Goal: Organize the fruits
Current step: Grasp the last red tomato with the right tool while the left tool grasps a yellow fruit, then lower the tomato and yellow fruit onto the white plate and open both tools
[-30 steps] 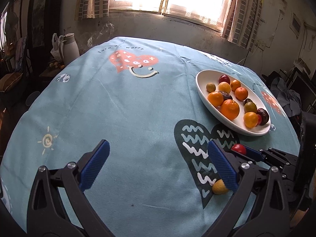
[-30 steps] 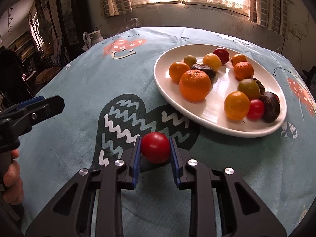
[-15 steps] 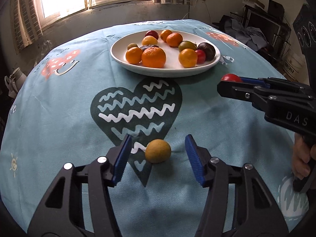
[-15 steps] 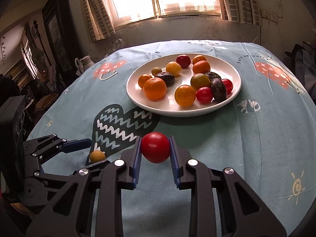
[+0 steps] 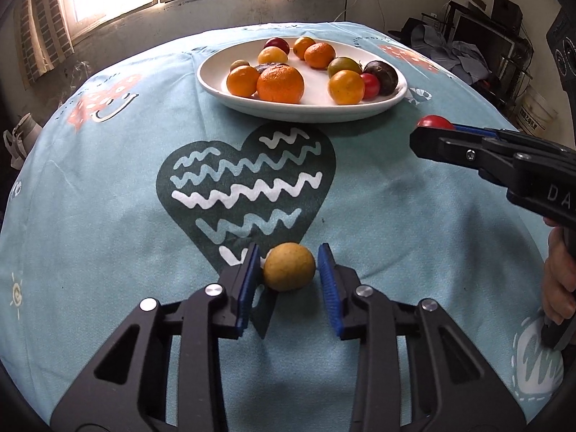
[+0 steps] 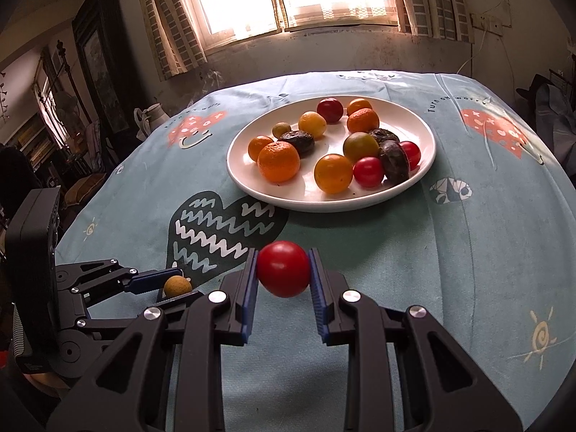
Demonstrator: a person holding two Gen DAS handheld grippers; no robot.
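Note:
A white oval plate (image 5: 216, 82) holds several oranges, red tomatoes and dark fruits at the far middle of the table; it also shows in the right wrist view (image 6: 424, 133). A small yellow-brown fruit (image 5: 289, 267) lies on the cloth between the blue pads of my left gripper (image 5: 288, 273), with narrow gaps on both sides. The same fruit (image 6: 177, 286) and left gripper (image 6: 169, 280) show in the right wrist view. My right gripper (image 6: 283, 270) is shut on a red tomato (image 6: 283, 268) held above the cloth, also seen in the left wrist view (image 5: 433, 122).
The round table wears a teal cloth (image 5: 108, 187) with a dark heart print (image 5: 248, 183). A white jug (image 6: 153, 113) stands beyond the far left edge. Dark furniture and clutter (image 5: 478, 36) stand past the right edge. A hand (image 5: 558, 280) grips the right tool.
My left gripper swung round to the yellow-brown fruit, moved in around it and narrowed its jaws. My right gripper lifted and drew back with the tomato.

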